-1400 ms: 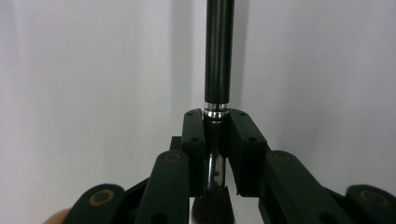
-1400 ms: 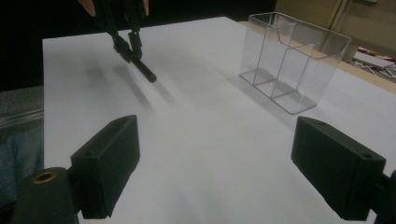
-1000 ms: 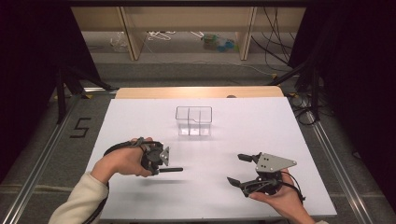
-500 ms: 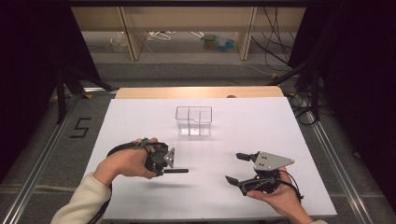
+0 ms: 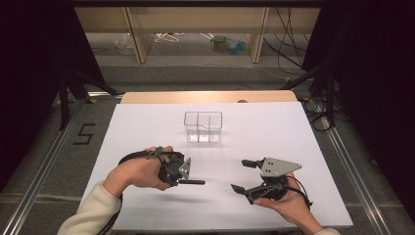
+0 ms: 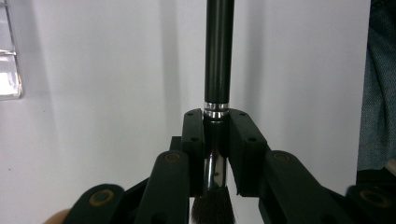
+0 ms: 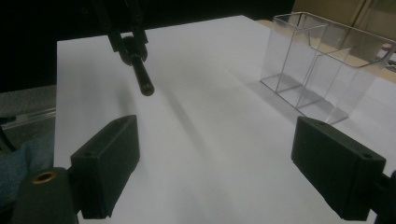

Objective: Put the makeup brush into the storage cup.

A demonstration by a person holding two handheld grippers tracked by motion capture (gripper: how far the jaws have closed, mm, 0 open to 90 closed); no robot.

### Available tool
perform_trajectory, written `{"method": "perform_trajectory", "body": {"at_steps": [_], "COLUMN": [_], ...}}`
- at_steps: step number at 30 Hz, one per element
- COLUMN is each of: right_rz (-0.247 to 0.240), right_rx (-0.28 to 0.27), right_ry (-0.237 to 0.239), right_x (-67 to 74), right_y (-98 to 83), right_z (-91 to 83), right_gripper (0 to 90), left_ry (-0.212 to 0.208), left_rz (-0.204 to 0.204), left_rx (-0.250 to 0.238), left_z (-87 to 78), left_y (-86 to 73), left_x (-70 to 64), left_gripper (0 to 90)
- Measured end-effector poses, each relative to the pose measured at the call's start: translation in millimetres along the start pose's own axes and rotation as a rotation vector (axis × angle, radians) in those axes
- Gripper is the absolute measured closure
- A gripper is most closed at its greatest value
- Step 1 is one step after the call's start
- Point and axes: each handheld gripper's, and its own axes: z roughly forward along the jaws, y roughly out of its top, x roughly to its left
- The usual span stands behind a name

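Black jaws of the left gripper (image 6: pixel 215 140) are clamped on a makeup brush (image 6: pixel 218 60) at its metal collar, bristles back toward the hand, handle pointing at the right gripper (image 5: pixel 247 175). Since a second ago it has drifted slightly toward the middle and lifted clear of the table (image 5: pixel 147 122), likely bound for the clear organizer (image 5: pixel 203 126). The right gripper hovers low, wide open, empty.

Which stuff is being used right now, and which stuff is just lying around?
In use:
- black brush, clamped in the left gripper
- clear divided box on the white table
- right gripper, open, holding nothing

Just lying about:
- clutter on the wooden shelf behind the table
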Motion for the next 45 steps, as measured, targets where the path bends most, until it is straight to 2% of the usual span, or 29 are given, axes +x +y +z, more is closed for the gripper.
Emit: {"method": "perform_trajectory", "body": {"at_steps": [6, 7, 9, 17, 19, 20, 21, 24, 25, 30, 32, 36, 38, 45], "right_rz": [-0.003, -0.002, -0.008, -0.011, -0.012, -0.009, -0.011, -0.015, -0.025, -0.033, -0.036, -0.048, -0.049, -0.046], "right_rx": [-0.001, -0.014, 0.005, -0.009, 0.011, -0.006, 0.011, 0.011, 0.031, 0.046, 0.037, 0.074, 0.063, 0.081], "right_ry": [0.045, 0.04, 0.05, 0.062, 0.077, 0.073, 0.089, 0.095, 0.104, 0.111, 0.111, 0.131, 0.125, 0.147], "right_x": [3.5, 5.4, 6.5, 9.9, 9.9, 11.0, 11.1, 13.8, 14.3, 14.9, 15.2, 14.9, 15.4, 14.0], "right_y": [4.6, 5.2, 7.3, 9.8, 10.5, 10.1, 10.7, 10.8, 11.4, 12.2, 11.9, 11.0, 10.3, 10.4], "right_z": [12.8, 16.8, 19.1, 27.8, 28.9, 31.7, 32.2, 38.5, 41.2, 45.2, 47.7, 50.3, 52.8, 55.7], "right_gripper": [16.4, 16.4, 16.4, 16.8, 17.3, 18.0, 18.4, 20.7, 24.1, 26.6, 28.6, 34.3, 35.5, 43.7], "left_ry": [-0.004, 0.0, -0.003, 0.007, 0.011, 0.011, 0.011, 0.013, 0.014, 0.015, 0.018, 0.019, 0.02, 0.018], "left_rz": [0.014, 0.021, 0.019, 0.029, 0.034, 0.034, 0.036, 0.044, 0.048, 0.058, 0.061, 0.071, 0.075, 0.078], "left_rx": [-0.008, -0.003, -0.006, -0.018, -0.018, -0.02, -0.018, -0.02, -0.019, -0.027, -0.03, -0.033, -0.031, -0.038], "left_z": [2.0, 1.8, 1.6, -1.8, -1.7, -1.5, -1.4, -1.2, -1.5, -1.4, -1.0, -0.7, -0.7, -0.5], "left_y": [8.3, 9.4, 11.3, 17.7, 19.0, 19.6, 20.2, 22.7, 23.8, 28.3, 29.7, 32.7, 34.3, 37.6], "left_x": [0.4, 0.8, 0.5, 0.2, 0.9, 1.0, 1.0, 0.6, 0.2, -0.7, -0.6, -0.4, -0.6, -1.0], "left_gripper": [77.0, 77.0, 77.1, 77.0, 77.0, 77.0, 77.0, 77.0, 77.0, 77.0, 77.0, 77.0, 77.0, 77.0]}}
